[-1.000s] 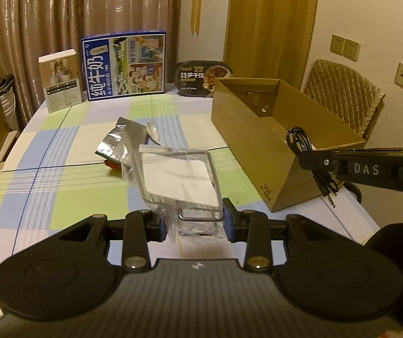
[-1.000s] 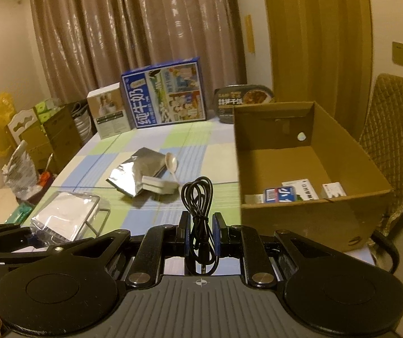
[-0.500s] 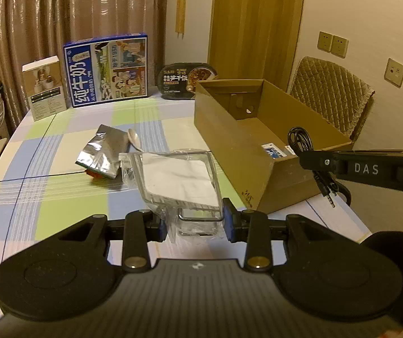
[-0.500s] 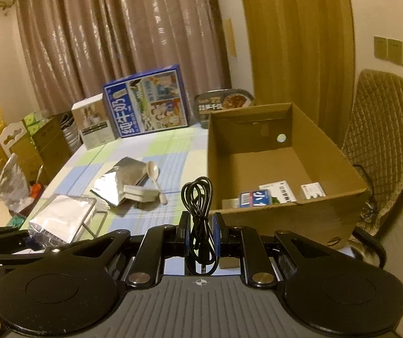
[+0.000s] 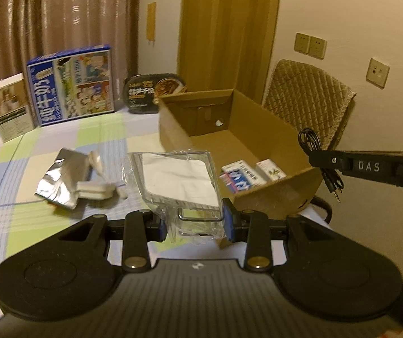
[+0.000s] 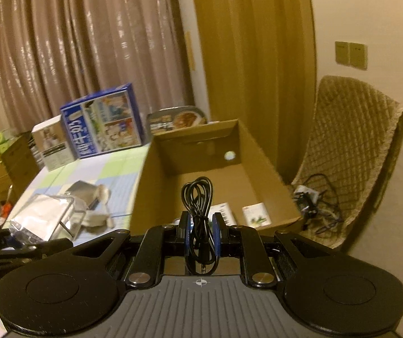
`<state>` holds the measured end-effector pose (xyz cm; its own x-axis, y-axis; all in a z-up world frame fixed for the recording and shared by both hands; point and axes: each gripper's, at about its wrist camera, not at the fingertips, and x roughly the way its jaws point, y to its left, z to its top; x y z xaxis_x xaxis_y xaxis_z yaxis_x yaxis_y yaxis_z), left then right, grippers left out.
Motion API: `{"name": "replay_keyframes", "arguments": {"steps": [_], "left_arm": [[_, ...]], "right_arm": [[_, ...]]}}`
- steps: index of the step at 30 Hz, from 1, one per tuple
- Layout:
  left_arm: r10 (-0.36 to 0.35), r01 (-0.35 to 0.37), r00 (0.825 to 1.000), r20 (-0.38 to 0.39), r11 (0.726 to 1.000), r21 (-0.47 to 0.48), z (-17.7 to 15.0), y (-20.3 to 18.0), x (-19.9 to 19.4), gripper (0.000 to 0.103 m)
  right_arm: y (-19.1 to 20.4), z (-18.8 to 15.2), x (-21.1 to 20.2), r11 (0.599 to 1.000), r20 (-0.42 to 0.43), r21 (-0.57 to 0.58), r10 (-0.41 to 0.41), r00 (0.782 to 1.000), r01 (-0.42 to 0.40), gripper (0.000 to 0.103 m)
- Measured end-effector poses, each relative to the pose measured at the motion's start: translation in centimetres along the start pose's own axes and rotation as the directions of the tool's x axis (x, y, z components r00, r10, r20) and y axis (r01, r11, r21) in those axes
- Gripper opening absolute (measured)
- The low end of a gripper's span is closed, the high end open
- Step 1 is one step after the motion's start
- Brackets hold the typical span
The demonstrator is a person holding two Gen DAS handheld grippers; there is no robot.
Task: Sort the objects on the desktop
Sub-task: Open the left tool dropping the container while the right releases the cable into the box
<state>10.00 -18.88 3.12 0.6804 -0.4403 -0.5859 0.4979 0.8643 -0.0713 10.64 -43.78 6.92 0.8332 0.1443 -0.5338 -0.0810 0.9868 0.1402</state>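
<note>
My left gripper (image 5: 196, 221) is shut on a clear plastic-wrapped packet (image 5: 177, 180) with a white sheet inside and a wire handle, held above the table beside the open cardboard box (image 5: 173, 129). My right gripper (image 6: 200, 226) is shut on a coiled black cable (image 6: 197, 197), held over the box's near wall (image 6: 142, 197). In the left wrist view the right gripper (image 5: 318, 157) shows from the side with the cable (image 5: 310, 139) and its jack plugs hanging. Small medicine boxes (image 5: 239, 178) lie on the box floor.
A silver foil pouch (image 5: 62, 178) with a white spoon and small white pieces lies on the checked tablecloth (image 5: 18, 205). A blue milk carton box (image 5: 70, 84), a small white box (image 5: 11, 107) and a dark food tray (image 5: 153, 91) stand at the far edge. A quilted chair (image 6: 353, 152) with tangled cables is right of the table.
Both grippers have moved right, toward the cardboard box, with their loads still gripped. The box interior and the medicine boxes now show larger, and the right gripper is over the box's near edge.
</note>
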Motion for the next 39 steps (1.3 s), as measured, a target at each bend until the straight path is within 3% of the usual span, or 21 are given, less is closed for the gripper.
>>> {"name": "replay_keyframes", "arguments": {"steps": [17, 39], "left_arm": [[-0.091, 0.091, 0.996, 0.013, 0.995, 0.028, 4.9, -4.3, 6.2, 0.032], [-0.120, 0.120, 0.993, -0.024, 0.993, -0.003, 6.6, -3.9, 11.7, 0.032]], "right_arm": [[-3.5, 2.1, 3.5, 0.999, 0.005, -0.019, -0.028, 1.000, 0.028, 0.012], [-4.9, 2.8, 7.0, 0.998, -0.029, -0.042, -0.051, 0.998, 0.049, 0.012]]}}
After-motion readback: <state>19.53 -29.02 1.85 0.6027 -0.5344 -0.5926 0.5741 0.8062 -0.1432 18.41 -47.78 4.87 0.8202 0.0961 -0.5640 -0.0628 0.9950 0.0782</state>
